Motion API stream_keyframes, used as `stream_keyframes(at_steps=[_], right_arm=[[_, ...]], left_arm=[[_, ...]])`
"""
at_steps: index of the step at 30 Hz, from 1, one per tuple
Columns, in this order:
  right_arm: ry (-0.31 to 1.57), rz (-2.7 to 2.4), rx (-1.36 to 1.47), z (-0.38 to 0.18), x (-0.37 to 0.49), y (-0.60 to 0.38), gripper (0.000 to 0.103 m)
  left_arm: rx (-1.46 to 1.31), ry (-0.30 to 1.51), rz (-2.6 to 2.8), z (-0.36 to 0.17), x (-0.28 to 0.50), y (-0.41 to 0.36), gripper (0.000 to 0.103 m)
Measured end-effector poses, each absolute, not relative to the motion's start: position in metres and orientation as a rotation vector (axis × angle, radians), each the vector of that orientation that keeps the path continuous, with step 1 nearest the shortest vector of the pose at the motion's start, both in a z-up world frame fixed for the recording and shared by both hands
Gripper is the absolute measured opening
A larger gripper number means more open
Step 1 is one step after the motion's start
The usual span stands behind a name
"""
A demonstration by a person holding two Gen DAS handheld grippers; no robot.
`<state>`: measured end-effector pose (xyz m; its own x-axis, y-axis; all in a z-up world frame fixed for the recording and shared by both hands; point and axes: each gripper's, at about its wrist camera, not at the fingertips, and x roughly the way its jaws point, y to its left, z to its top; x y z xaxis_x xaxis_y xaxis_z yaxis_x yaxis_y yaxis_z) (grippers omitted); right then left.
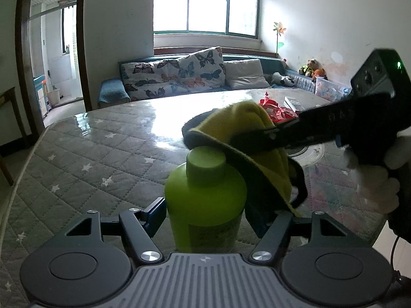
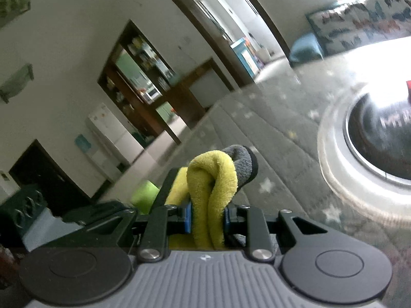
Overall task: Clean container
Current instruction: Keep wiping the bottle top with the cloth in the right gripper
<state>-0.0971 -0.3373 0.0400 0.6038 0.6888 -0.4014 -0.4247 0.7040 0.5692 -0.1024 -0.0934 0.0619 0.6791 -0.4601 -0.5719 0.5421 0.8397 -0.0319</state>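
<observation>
A lime-green bottle (image 1: pixel 205 200) with a green screw cap stands upright between the fingers of my left gripper (image 1: pixel 205 217), which is shut on its body. My right gripper (image 1: pixel 249 141) comes in from the right and is shut on a folded yellow and grey cloth (image 1: pixel 244 120). The cloth drapes over the cap's right side and the bottle's right shoulder. In the right wrist view the cloth (image 2: pixel 213 179) is bunched between the blue pads of the right gripper (image 2: pixel 206 220). The bottle (image 2: pixel 143 195) shows low left, mostly hidden behind a finger.
The table (image 1: pixel 102 154) has a quilted grey cover with white stars under a glossy sheet. A round glass dish with a dark bowl (image 2: pixel 372 138) lies to the right. Red wrapping (image 1: pixel 272 107) and a clear box (image 1: pixel 328 89) lie at the far right. A sofa (image 1: pixel 179 74) stands behind.
</observation>
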Motion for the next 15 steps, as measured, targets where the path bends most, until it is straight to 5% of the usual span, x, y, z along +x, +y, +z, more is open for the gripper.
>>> stream_keyframes(at_steps=[15], right_arm=[[0.694, 0.620, 0.435, 0.028, -0.064, -0.318, 0.023]], left_arm=[[0.138, 0.602, -0.564, 0.061, -0.102, -0.091, 0.070]])
